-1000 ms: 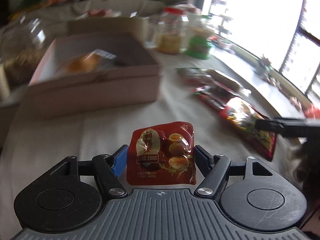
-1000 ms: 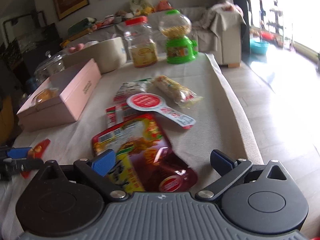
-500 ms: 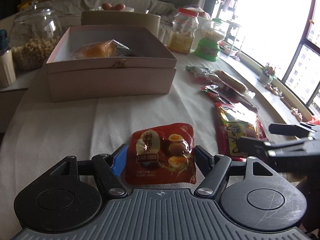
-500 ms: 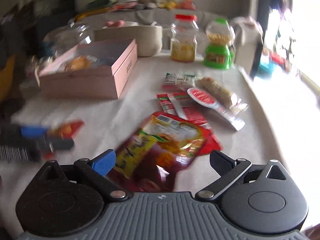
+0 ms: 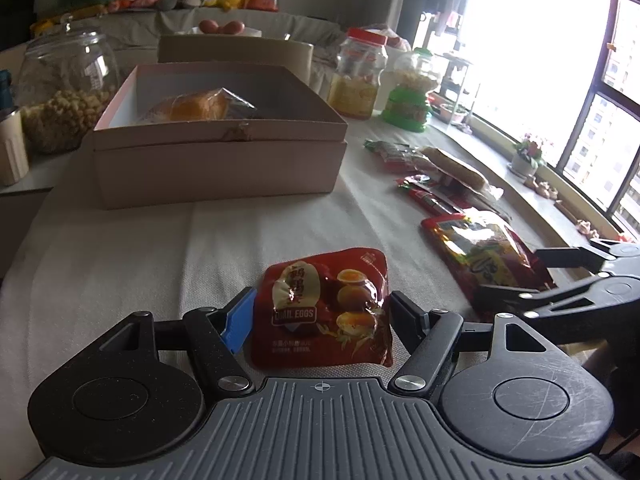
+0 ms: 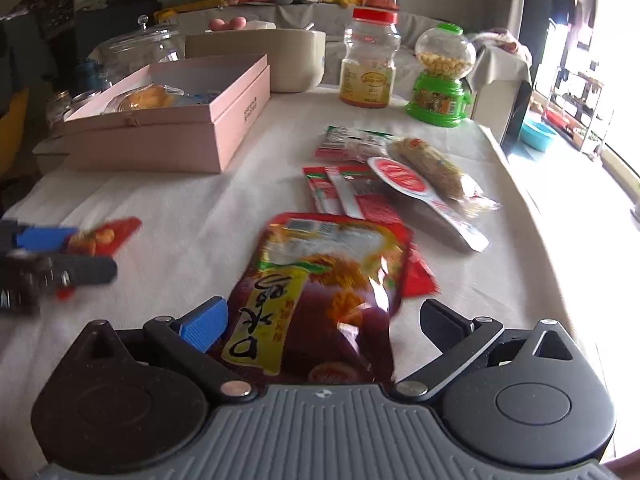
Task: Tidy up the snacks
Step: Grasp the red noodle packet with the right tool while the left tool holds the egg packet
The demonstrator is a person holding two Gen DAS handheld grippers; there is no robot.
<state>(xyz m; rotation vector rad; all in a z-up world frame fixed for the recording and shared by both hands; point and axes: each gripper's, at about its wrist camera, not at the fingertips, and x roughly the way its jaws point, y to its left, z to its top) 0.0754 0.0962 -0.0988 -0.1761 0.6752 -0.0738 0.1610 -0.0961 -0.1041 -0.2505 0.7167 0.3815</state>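
Left wrist view: left tool point(image 5: 322, 314) clenched on red quail egg packet point(image 5: 325, 306), just above white table point(image 5: 120, 248); open pink box point(image 5: 218, 160) with bun point(image 5: 192, 107) behind. Right wrist view: right tool point(image 6: 324, 318) released, fingers either side of big red snack bag point(image 6: 320, 280) lying on table; more packets point(image 6: 360, 188) beyond

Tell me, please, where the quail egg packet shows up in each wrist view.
Left wrist: quail egg packet bottom centre, between the left gripper fingers.
Right wrist: same packet at the far left edge, in that gripper.
Shared landmark: the pink box behind it.
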